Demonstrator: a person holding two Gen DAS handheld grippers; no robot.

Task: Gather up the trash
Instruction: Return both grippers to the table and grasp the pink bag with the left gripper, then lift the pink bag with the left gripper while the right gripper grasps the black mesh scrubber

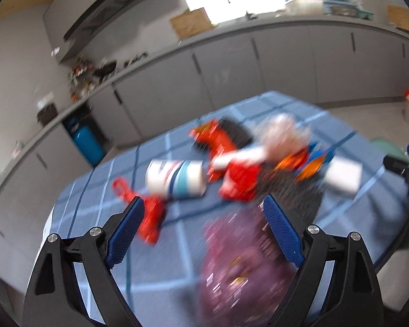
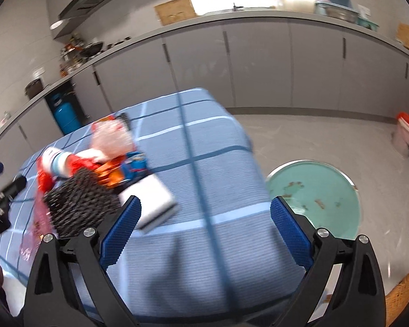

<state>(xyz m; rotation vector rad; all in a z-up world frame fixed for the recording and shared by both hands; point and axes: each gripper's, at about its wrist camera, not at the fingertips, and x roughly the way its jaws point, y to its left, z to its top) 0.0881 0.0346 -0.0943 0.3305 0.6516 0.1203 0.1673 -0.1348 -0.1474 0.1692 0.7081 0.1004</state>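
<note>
A: Where is the trash?

B: Heaped on the counter [image 1: 117, 248], which wears a blue checked cloth; in the left wrist view a white cup with blue bands [image 1: 176, 178] lies on its side near the middle; red wrappers [image 1: 233, 182] spread around it, one reaching toward the left edge; a crumpled clear bag [image 1: 282, 133] sits behind them, toward the far edge; orange and blue packets [image 1: 308, 163] lie to its right, with a white box [image 1: 343, 177] beside those, near the right edge; a purple wrapper [image 1: 237, 267] lies closest, by the near edge; all of it is blurred.

A: And the claws?

B: The left claw [image 1: 203, 212] stands wide, with nothing between its blue pads; the purple wrapper shows below its right finger; whether they touch I cannot tell; the right claw [image 2: 205, 212] is wide as well, empty, above bare cloth toward the counter's right edge.

A: What does the right wrist view show of the pile?

B: The same heap on its left; a black patterned bag [image 2: 81, 204] in front, the white box [image 2: 155, 199] just beside the claw's left finger; off the counter's right edge, a round green stool [image 2: 321, 199] on the floor.
</note>
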